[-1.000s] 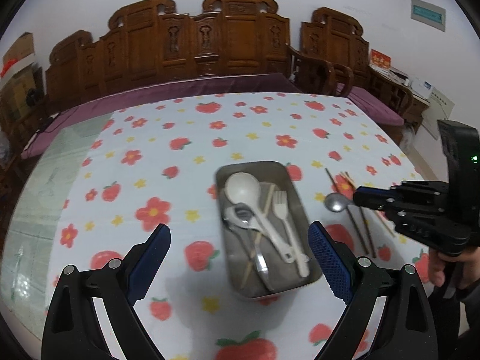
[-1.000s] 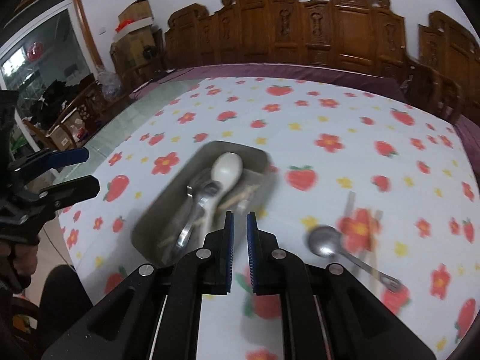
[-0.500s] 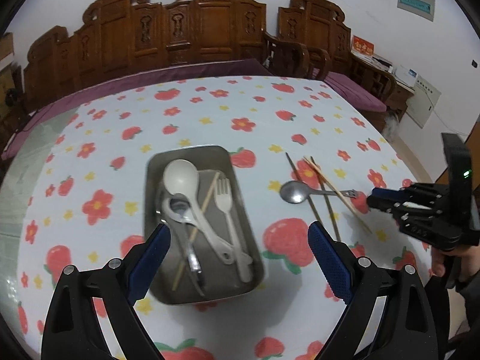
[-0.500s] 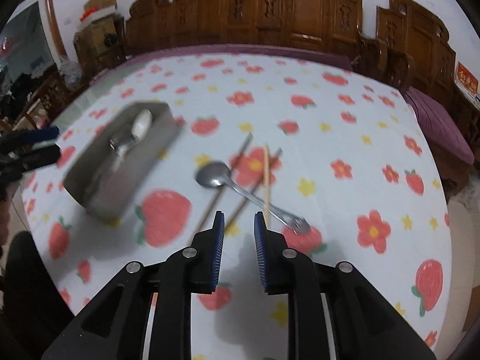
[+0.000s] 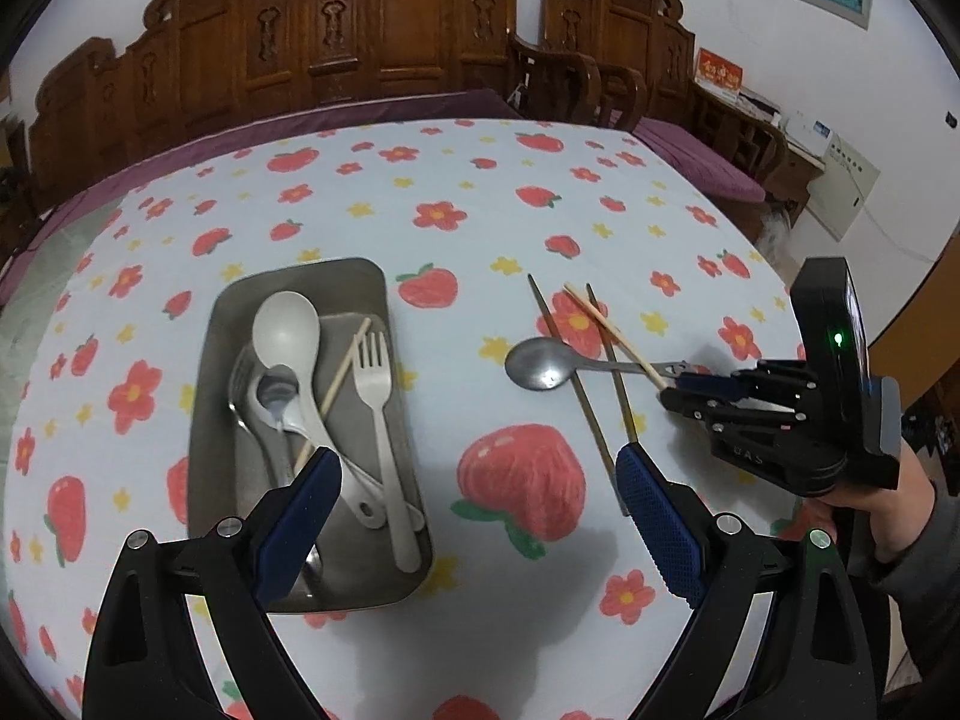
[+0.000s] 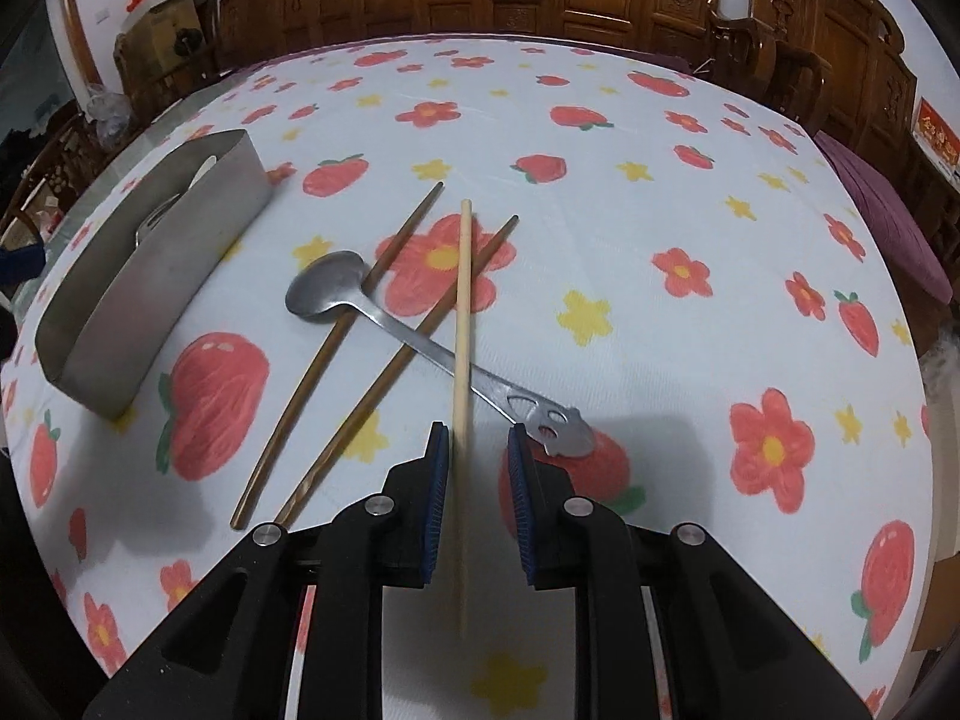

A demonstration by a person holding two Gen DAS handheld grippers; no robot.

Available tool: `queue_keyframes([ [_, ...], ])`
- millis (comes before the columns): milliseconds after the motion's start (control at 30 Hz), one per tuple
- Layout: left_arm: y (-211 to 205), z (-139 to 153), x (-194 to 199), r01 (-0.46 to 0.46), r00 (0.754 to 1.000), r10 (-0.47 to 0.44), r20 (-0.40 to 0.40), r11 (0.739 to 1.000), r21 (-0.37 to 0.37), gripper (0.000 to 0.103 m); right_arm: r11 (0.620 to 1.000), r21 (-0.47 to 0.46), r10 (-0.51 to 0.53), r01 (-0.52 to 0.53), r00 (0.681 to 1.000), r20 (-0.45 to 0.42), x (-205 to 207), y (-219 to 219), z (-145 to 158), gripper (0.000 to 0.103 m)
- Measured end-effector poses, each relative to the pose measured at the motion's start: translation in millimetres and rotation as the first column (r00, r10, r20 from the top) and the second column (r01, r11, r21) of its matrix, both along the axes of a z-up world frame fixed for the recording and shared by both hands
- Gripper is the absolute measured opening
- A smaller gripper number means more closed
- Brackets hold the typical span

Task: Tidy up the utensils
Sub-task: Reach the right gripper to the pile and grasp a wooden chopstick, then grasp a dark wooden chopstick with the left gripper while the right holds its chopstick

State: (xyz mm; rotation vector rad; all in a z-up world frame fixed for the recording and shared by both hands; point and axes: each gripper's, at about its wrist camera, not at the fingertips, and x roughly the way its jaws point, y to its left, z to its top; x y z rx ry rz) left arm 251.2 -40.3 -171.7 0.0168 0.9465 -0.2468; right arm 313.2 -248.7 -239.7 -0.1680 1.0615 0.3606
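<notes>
Pale chopstick [image 6: 462, 324] lengthwise between tongs [image 6: 478, 450]

We look out on a home dining room: carved wooden chairs [image 5: 420, 24] ring a table under a strawberry-print tablecloth [image 5: 480, 210]

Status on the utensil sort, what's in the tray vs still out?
Done: the metal tray already holds a white spoon, a white fork, a pale chopstick and some metal cutlery.

In hand: the right tool straddles the light chopstick, pads not yet pressing it. The left tool hangs open and empty.

Left: that chopstick, the metal spoon and two dark chopsticks lie on the tablecloth.
</notes>
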Motion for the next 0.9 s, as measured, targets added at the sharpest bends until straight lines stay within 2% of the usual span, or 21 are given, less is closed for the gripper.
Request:
queue_keyframes([
  [33, -2, -2, 1, 0.002, 1.0, -0.002, -0.004, 1.0, 0.002, 0.089, 1.0, -0.005, 0.0, 0.0, 1.0, 0.003, 0, 1, 0, 0.02],
  [100, -8, -5, 3, 0.007, 1.0, -0.007, -0.011, 1.0, 0.011, 0.089, 1.0, -0.02, 0.003, -0.003, 1.0, 0.008, 1, 1, 0, 0.006],
  [267, -24, -14, 10, 0.019, 1.0, -0.018, -0.026, 1.0, 0.02, 0.089, 1.0, 0.024, 0.009, -0.009, 1.0, 0.019, -9, -11, 10, 0.006],
  [433, -40, -26, 23, 0.015, 0.999, -0.014, -0.033, 0.999, 0.033, 0.089, 0.996, 0.085, -0.033, 0.028, 0.998, 0.057, -32, -33, 31, 0.006],
  [567, -53, -39, 32, 0.022, 0.999, -0.02, -0.043, 0.999, 0.045, 0.087, 0.996, 0.086, -0.043, 0.037, 0.997, 0.07, -46, -44, 37, 0.006],
  [600, -57, -43, 35, 0.026, 0.999, -0.024, -0.048, 0.998, 0.053, 0.085, 0.996, 0.081, -0.042, 0.036, 0.996, 0.075, -48, -45, 39, 0.006],
  [667, -63, -50, 39, 0.032, 0.997, -0.028, -0.065, 0.998, 0.062, 0.073, 0.996, 0.083, -0.043, 0.037, 0.996, 0.08, -51, -48, 40, 0.006],
  [800, -74, -63, 47, 0.048, 0.995, -0.041, -0.096, 0.996, 0.073, 0.057, 0.994, 0.101, -0.047, 0.039, 0.995, 0.083, -55, -51, 43, 0.006],
  [867, -79, -70, 51, 0.054, 0.992, -0.044, -0.117, 0.995, 0.081, 0.044, 0.993, 0.11, -0.047, 0.038, 0.995, 0.084, -56, -51, 44, 0.006],
  [900, -81, -74, 53, 0.056, 0.991, -0.045, -0.128, 0.995, 0.087, 0.042, 0.993, 0.113, -0.047, 0.037, 0.995, 0.085, -57, -51, 44, 0.006],
])
